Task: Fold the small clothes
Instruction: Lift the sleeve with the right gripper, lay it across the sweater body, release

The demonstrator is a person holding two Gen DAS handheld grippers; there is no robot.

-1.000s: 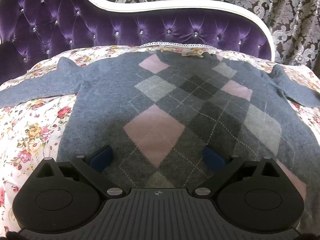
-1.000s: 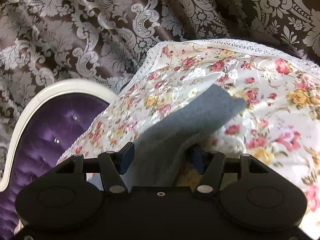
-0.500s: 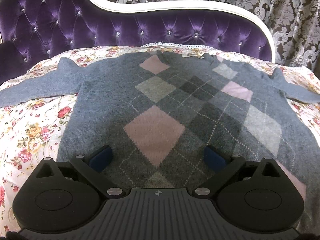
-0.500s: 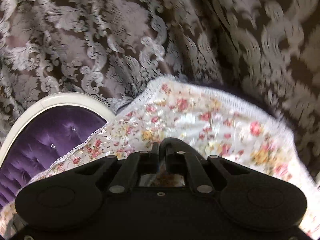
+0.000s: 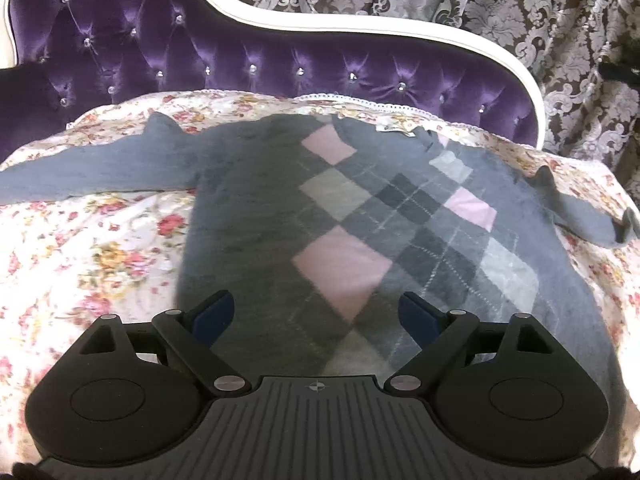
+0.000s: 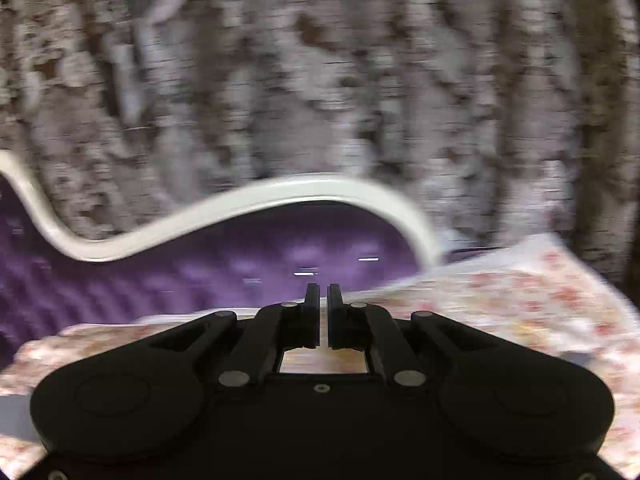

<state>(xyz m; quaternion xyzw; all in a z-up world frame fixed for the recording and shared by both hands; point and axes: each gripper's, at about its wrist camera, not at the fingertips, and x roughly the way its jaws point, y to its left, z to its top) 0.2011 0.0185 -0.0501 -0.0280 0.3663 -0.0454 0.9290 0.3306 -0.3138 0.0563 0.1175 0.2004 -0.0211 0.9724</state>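
Note:
A grey sweater (image 5: 340, 216) with pink and pale argyle diamonds lies flat, front up, on the floral bedspread (image 5: 80, 248). Its left sleeve (image 5: 92, 176) stretches out to the left. The right sleeve (image 5: 588, 220) lies on the bedspread with its cuff curled. My left gripper (image 5: 316, 304) hovers over the sweater's lower part with its jaws wide and closing a little, and the pads (image 5: 212, 314) press on nothing. My right gripper (image 6: 323, 292) is shut in the air, facing the headboard. No cloth shows between its fingers (image 6: 312, 312). That view is blurred by motion.
A tufted purple headboard (image 5: 240, 60) with a white curved frame (image 6: 240, 204) stands behind the bed. A patterned brown and silver curtain (image 5: 520, 8) hangs behind it. The bedspread's lace edge drops off at the right.
The right gripper shut where the sleeve lay between its jaws, then swung up and rolled towards the headboard without cloth in view. The left gripper rose slightly and its jaws narrowed a little.

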